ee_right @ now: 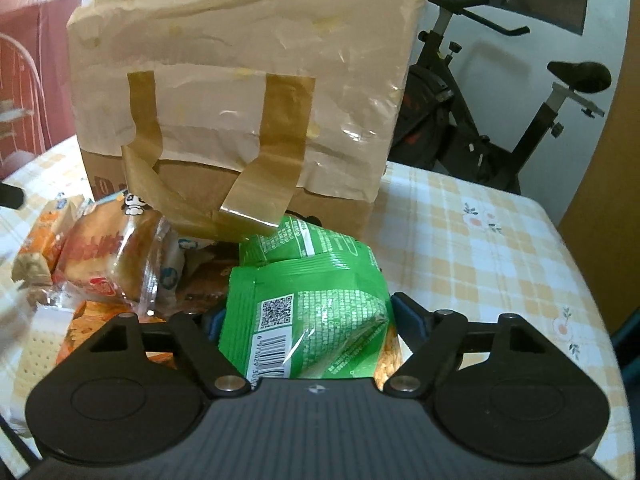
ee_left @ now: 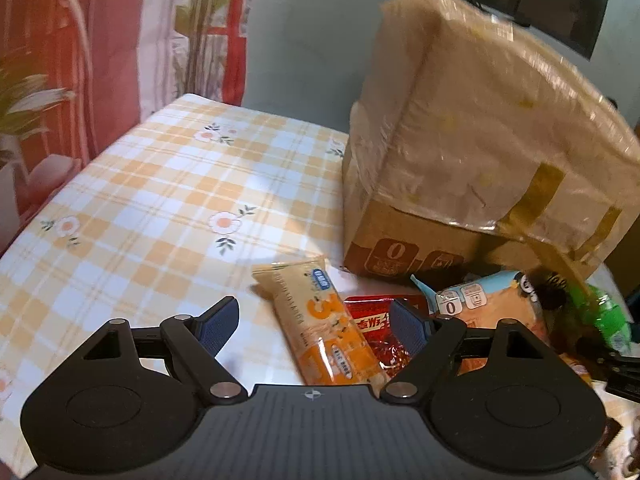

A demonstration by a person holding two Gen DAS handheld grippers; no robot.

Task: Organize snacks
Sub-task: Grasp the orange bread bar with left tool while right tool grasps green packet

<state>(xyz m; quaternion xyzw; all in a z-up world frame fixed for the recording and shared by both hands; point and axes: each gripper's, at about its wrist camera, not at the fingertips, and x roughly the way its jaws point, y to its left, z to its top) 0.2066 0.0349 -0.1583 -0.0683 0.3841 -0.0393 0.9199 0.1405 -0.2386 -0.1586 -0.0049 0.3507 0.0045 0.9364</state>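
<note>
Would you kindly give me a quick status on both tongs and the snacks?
Left tongs open over orange packet. Right tongs astride green packet, grip unclear. Snack pile against taped box, loose tape strips hanging over it.

The cardboard box (ee_left: 472,152) is smeared by motion blur in the left wrist view, its top edge soft and its printed marks unreadable. The green packet (ee_right: 316,316) hides the right gripper's (ee_right: 308,320) left pad (ee_right: 210,322), so contact cannot be judged. The snack pile (ee_right: 112,256) runs off the left edge, blurred there.
</note>
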